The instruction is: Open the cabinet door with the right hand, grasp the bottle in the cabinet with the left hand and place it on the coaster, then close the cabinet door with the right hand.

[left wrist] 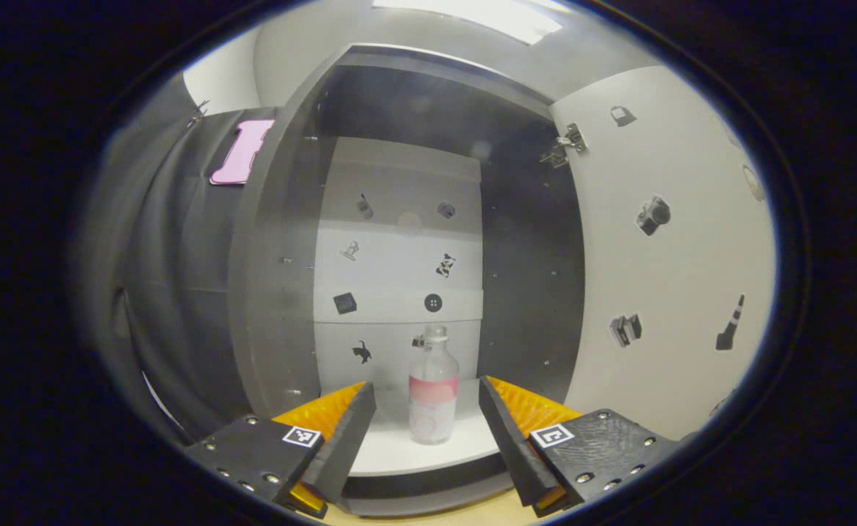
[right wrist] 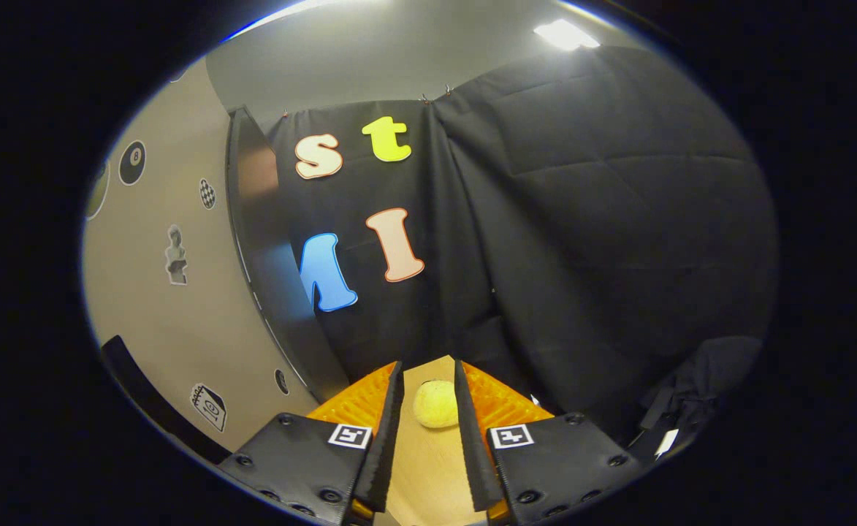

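Observation:
The cabinet (left wrist: 275, 292) stands with its door (left wrist: 662, 256) swung wide to the right. Inside, a clear bottle (left wrist: 433, 387) with a pink label band stands upright on the white cabinet floor (left wrist: 399, 453). My left gripper (left wrist: 427, 386) is open in front of it, and the bottle shows in the gap between the fingers with space on both sides. My right gripper (right wrist: 428, 365) is open beside the door's outer face (right wrist: 165, 292), holding nothing. Ahead of its fingers a round yellow coaster (right wrist: 435, 403) lies on the wooden table (right wrist: 428, 467).
The cabinet's back wall (left wrist: 399, 248) and the door carry small stickers. A hinge (left wrist: 567, 142) sits at the door's top corner. A dark handle strip (right wrist: 136, 380) runs low on the door's outer face. Black cloth (right wrist: 581, 256) hangs close behind the coaster.

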### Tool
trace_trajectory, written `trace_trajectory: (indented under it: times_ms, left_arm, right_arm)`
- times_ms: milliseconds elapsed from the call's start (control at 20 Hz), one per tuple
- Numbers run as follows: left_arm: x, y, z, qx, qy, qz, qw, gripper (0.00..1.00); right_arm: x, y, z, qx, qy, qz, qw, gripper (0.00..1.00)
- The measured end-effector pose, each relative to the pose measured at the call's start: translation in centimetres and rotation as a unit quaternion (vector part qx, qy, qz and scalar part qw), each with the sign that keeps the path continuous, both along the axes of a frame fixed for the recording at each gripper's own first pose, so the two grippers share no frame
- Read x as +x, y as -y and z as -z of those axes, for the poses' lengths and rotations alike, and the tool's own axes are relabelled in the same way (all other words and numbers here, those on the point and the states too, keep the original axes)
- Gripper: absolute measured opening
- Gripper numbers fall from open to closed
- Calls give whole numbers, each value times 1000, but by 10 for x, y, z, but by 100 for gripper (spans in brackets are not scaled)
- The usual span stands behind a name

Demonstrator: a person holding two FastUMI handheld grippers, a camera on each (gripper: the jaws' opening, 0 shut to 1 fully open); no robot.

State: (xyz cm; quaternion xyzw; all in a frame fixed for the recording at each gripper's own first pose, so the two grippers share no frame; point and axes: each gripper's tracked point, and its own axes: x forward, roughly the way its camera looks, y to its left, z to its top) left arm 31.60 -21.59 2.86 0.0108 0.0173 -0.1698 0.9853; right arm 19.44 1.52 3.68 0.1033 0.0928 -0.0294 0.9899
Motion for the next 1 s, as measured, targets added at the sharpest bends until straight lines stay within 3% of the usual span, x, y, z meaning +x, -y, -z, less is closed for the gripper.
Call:
trace_trajectory:
  times_ms: [150,550,1000]
  left_arm:
    - [34,12,1,-17,-11,-4,1000,88]
    - [94,31,40,-14,-38,-12,999,86]
    - [111,35,67,-2,-55,-13,998,87]
  right_arm:
    - [19,9,7,-14,-6,-6,1000,95]
    - [52,31,18,-25,-11,-2,1000,96]
    - [61,41,33,-4,-20,5,1000,96]
